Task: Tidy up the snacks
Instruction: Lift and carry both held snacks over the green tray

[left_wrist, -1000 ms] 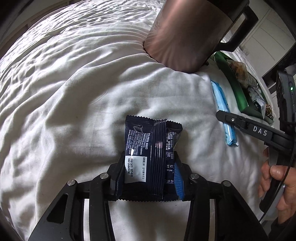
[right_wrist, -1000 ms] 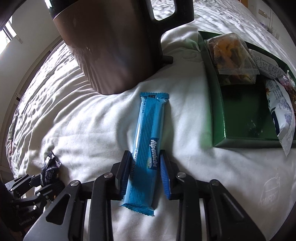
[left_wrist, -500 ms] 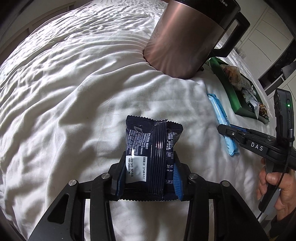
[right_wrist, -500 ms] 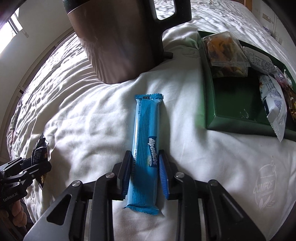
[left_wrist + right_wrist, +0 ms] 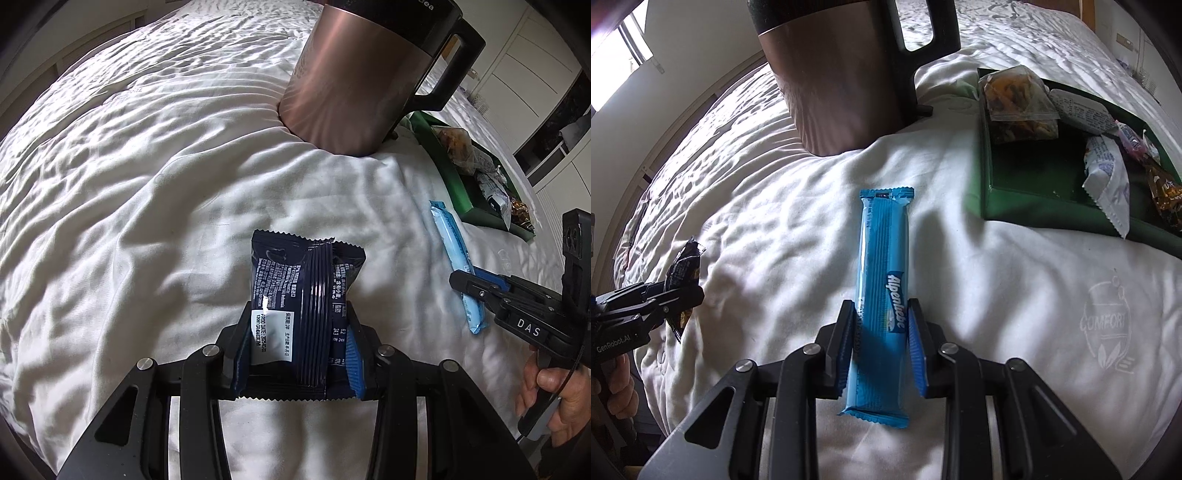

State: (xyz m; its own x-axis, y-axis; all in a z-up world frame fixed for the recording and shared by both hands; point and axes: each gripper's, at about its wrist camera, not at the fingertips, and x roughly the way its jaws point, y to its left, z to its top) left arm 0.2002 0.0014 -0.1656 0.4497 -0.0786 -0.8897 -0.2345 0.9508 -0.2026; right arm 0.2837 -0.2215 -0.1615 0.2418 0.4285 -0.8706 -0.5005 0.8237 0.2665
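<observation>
My left gripper [image 5: 297, 321] is shut on a dark navy snack packet [image 5: 303, 291] and holds it above the white bedspread; the packet also shows in the right wrist view [image 5: 681, 273]. My right gripper [image 5: 881, 325] is shut on a light blue Alpenliebe candy bar [image 5: 881, 295], which also shows in the left wrist view [image 5: 456, 254], held just over the bedspread. A green tray [image 5: 997, 199] with several snack packets lies to the right of the bar; it shows in the left wrist view [image 5: 458, 184] too.
A large copper-coloured kettle with a black handle [image 5: 354, 85] stands on the bed beyond both grippers, close to the tray's far left corner; it fills the top of the right wrist view [image 5: 846, 81]. The bedspread [image 5: 129, 166] is wrinkled.
Both grippers have lifted and drawn back from the kettle with their snacks held. The blue bar has risen off the bedspread, and the tray and kettle look farther away.
</observation>
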